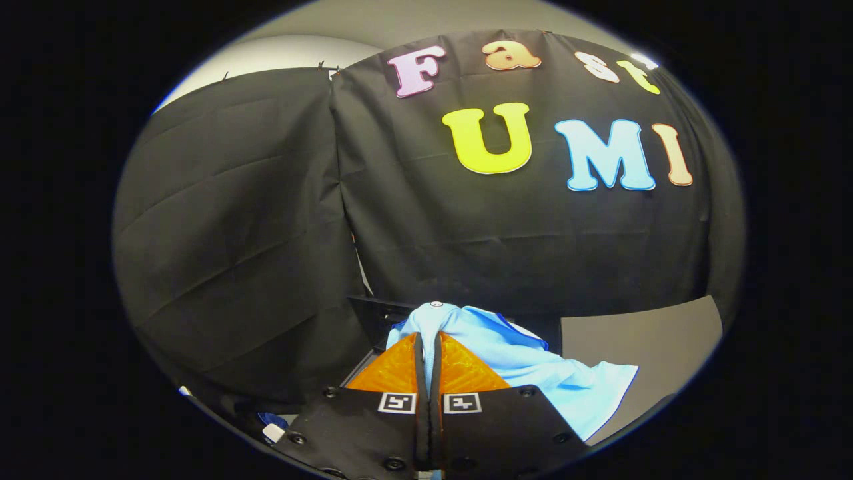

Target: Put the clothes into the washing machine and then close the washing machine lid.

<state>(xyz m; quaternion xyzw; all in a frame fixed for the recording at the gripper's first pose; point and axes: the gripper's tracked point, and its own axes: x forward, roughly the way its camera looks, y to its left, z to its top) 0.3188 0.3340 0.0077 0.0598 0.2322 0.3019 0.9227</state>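
Gripper [428, 343] clenched on a fold of the light blue garment [533, 363], fingers [393, 370] pressed together with the cloth pinched between, rest of it bunched just ahead of the tips and draping off to the right over a grey surface [660, 333], before the black cloth wall [266, 233].

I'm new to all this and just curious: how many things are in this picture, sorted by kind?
Gripper, shut on the garment: 1
Light blue garment, pinched between the fingers and trailing beyond them: 1
Grey board beyond the garment: 1
Black cloth wall: 1
Total: 4
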